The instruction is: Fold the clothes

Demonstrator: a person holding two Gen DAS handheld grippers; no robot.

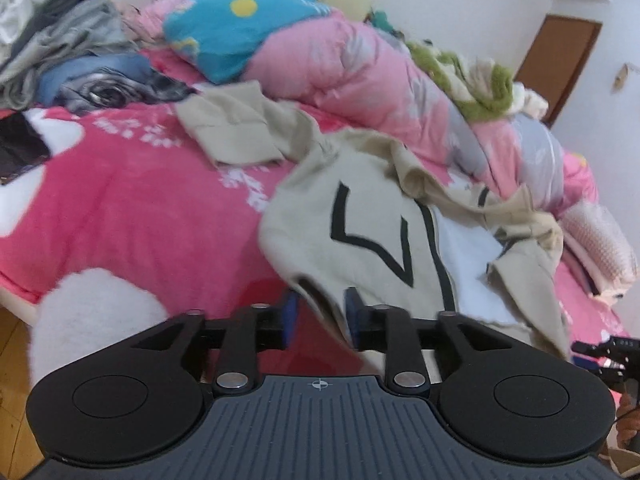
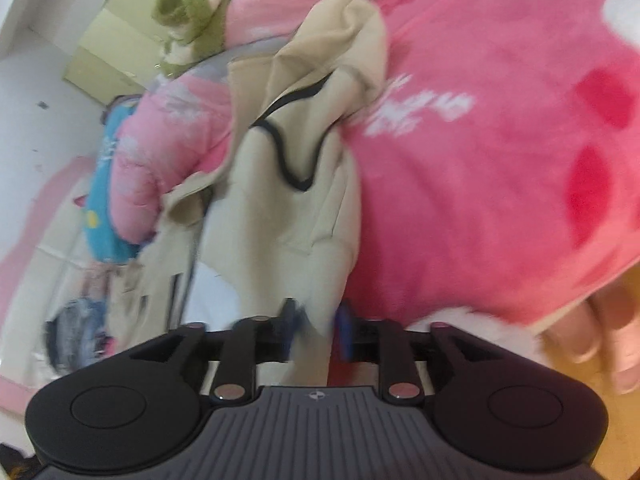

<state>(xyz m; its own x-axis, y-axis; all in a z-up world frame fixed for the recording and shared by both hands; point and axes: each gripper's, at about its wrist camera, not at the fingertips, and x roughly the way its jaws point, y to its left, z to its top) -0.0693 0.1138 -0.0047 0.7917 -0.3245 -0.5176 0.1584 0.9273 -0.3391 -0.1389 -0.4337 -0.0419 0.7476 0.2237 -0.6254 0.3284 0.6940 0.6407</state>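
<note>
A beige jacket with black trim (image 1: 372, 216) lies crumpled on the bright pink bed blanket (image 1: 120, 200), one sleeve stretched toward the far pile. My left gripper (image 1: 322, 314) is at the jacket's near hem. The hem passes between its blue pads (image 1: 290, 316), and red blanket shows between the left pad and the cloth. In the right wrist view the same jacket (image 2: 280, 200) runs from the bed down into my right gripper (image 2: 319, 316), where cloth fills the gap between the pads. The right gripper (image 1: 608, 354) also shows at the far right edge of the left wrist view.
A rolled pink quilt (image 1: 360, 80) and a blue cushion (image 1: 240, 20) line the bed's far side, with a green plush (image 1: 480, 76) on top. Grey and blue clothes (image 1: 80, 60) are heaped at far left. A folded pink item (image 1: 596, 240) lies right. Wooden floor (image 1: 12, 340) shows below.
</note>
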